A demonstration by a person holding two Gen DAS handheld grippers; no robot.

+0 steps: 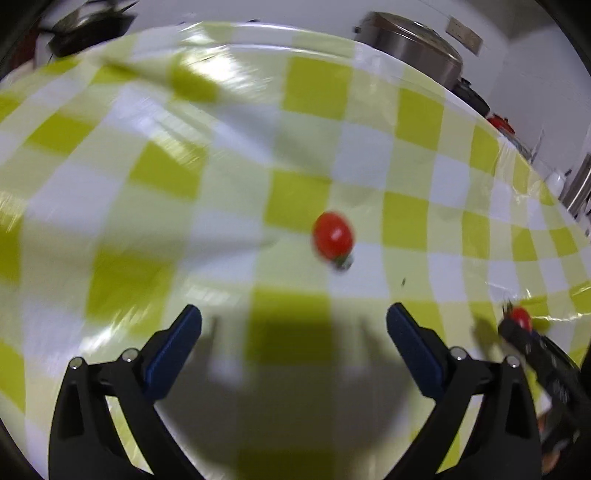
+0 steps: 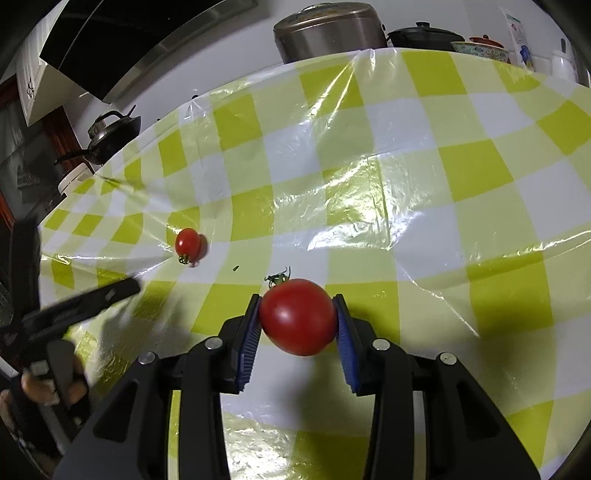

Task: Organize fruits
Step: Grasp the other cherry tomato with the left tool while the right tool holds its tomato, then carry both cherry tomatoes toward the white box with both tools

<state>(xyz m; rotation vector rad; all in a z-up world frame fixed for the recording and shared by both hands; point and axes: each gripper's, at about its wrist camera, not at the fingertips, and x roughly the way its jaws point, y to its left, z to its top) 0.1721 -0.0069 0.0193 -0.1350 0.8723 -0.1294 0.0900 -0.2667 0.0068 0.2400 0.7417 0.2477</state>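
Observation:
A small red cherry tomato [image 1: 332,236] lies on the green-and-white checked tablecloth [image 1: 147,166], ahead of my open left gripper [image 1: 294,317], whose blue pads hold nothing. The left wrist view is motion-blurred. In the right wrist view my right gripper [image 2: 298,314] is shut on a larger red tomato [image 2: 298,316], held between its blue pads just above the cloth. The loose cherry tomato [image 2: 188,243] lies to the far left of it, its green stem toward me. The left gripper [image 2: 81,299] shows blurred at the left edge. At the lower right of the left wrist view the right gripper [image 1: 517,325] carries its tomato [image 1: 521,317].
A steel pot [image 2: 328,29], a black pot [image 2: 424,37] and a patterned bowl [image 2: 480,48] stand beyond the table's far edge. A black wok [image 2: 110,136] sits at the back left. The plastic-covered tablecloth [image 2: 406,166] is wrinkled and shiny. A tiny stem scrap [image 2: 235,268] lies on it.

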